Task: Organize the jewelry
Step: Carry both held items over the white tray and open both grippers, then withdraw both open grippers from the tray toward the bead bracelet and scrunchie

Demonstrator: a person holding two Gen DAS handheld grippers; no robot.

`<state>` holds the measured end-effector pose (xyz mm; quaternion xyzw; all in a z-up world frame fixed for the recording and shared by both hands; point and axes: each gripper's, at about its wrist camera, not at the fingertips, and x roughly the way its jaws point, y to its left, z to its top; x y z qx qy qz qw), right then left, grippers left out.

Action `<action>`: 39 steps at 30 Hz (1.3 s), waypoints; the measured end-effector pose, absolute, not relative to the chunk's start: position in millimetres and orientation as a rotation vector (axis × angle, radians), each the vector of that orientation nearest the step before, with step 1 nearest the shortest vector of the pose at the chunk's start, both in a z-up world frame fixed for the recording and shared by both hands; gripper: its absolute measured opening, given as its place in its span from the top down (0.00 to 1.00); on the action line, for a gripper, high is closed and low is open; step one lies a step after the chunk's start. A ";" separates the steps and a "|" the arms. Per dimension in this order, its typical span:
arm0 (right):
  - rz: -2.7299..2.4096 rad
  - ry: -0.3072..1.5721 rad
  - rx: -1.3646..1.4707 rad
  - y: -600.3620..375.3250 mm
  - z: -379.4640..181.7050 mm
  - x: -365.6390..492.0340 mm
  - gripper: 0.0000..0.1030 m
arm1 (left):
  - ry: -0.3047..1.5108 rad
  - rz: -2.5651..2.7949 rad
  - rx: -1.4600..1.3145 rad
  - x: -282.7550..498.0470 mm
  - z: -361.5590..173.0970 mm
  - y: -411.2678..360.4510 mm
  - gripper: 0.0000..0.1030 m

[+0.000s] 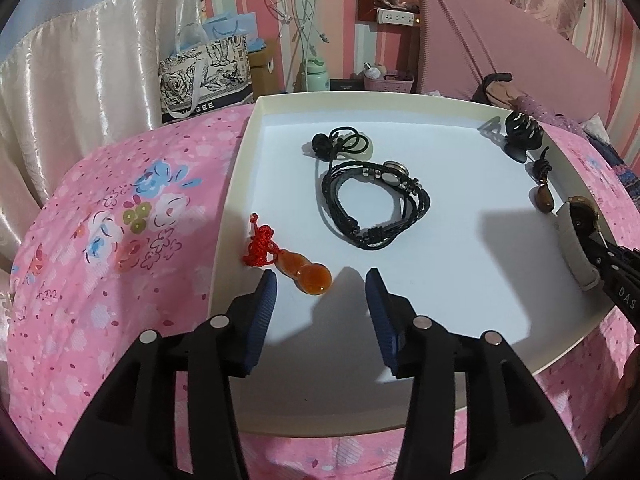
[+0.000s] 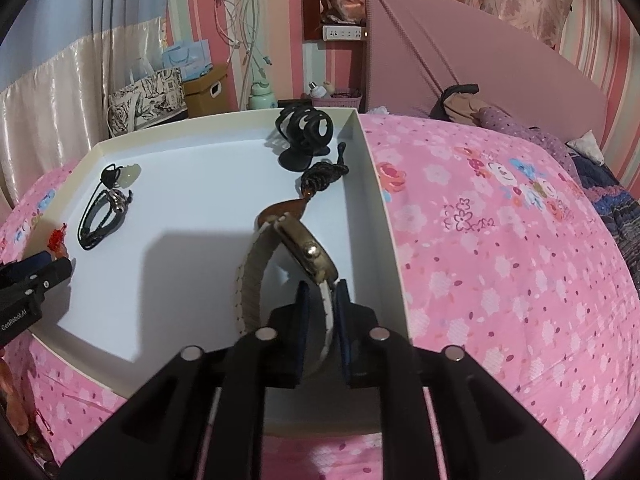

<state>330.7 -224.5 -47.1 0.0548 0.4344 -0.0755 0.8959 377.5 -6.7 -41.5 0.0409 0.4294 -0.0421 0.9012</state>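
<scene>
— How are the two tools seen to be set?

— The left gripper (image 1: 322, 286) is held with its blue-padded fingers (image 1: 265, 300) spread wide apart over the near edge of the white tray (image 1: 440, 344); nothing is gripped between them. The right gripper (image 2: 320, 294) is pressed together on the pale strap of the watch (image 2: 308, 254), whose gold case is seen just ahead of the pads, inside the tray by its right wall.

— Where is the jewelry laid out?

— In the left wrist view, the orange gourd pendant (image 1: 308, 276) with its red knotted cord is found just beside the left finger, at about eleven o'clock from the gap between the pads, close to the tray's left wall. The black braided bracelet (image 1: 376, 204) is placed near the tray's middle, at twelve o'clock from the gripper, and the pale stone on a black cord (image 1: 344, 144) lies just beyond it. A black hair claw (image 1: 520, 136) is stood in the far right corner, at about two o'clock, and a brown teardrop pendant (image 1: 544, 198) is set near it along the right wall, between the claw and the watch.

— And what is the tray rested on?

— It is set on a pink floral bedspread (image 2: 500, 240).
</scene>
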 end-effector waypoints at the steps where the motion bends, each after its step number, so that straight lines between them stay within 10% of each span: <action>1: -0.156 0.898 0.112 -224.0 -46.3 330.4 0.75 | 0.885 -0.086 0.088 376.6 -40.5 -7.1 0.50; 10: -0.110 0.794 0.107 -217.1 -15.9 317.3 0.46 | 0.816 -0.103 0.090 362.5 -13.0 -11.7 0.31; 14: -0.124 0.706 0.079 -212.3 10.9 305.4 0.13 | 0.764 -0.102 0.070 351.2 12.0 -7.8 0.05; 39: -0.268 0.663 0.032 -227.6 88.5 170.9 0.02 | 0.691 -0.179 0.006 204.1 79.5 24.6 0.03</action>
